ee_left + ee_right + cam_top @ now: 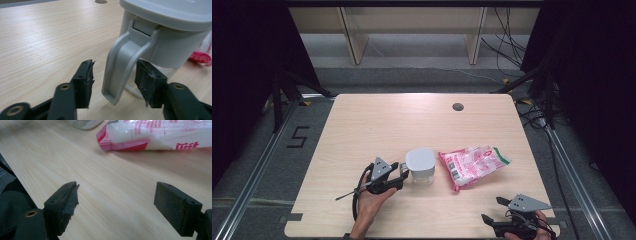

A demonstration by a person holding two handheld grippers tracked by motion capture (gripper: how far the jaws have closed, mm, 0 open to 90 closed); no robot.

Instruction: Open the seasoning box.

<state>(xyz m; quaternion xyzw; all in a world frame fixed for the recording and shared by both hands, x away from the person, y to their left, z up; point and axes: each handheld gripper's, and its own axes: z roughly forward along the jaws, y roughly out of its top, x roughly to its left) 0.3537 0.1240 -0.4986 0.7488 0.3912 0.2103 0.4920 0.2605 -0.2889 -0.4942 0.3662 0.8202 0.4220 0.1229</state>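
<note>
High view: your left gripper (398, 176) sits at the handle side of the grey-lidded jug (420, 166), which stands near the middle of the table (362, 130). A pink and white bag (473, 165) lies just right of the jug. Your right gripper (493, 210) rests at the near right edge, well apart from both.

Left gripper view: jaws parted, the jug's handle (122, 67) between them. The right pad (147, 83) looks close against the handle; the left pad (86, 80) stands clear. To take it well, centre the handle between the pads and close squarely, high on the loop. The lid (170, 12) is shut. The lower wall looks clear, but you cannot tell what is inside.

Right gripper view: jaws wide apart over bare table, nothing between them. The bag (160, 135) lies ahead, sealed, with white contents.
</note>
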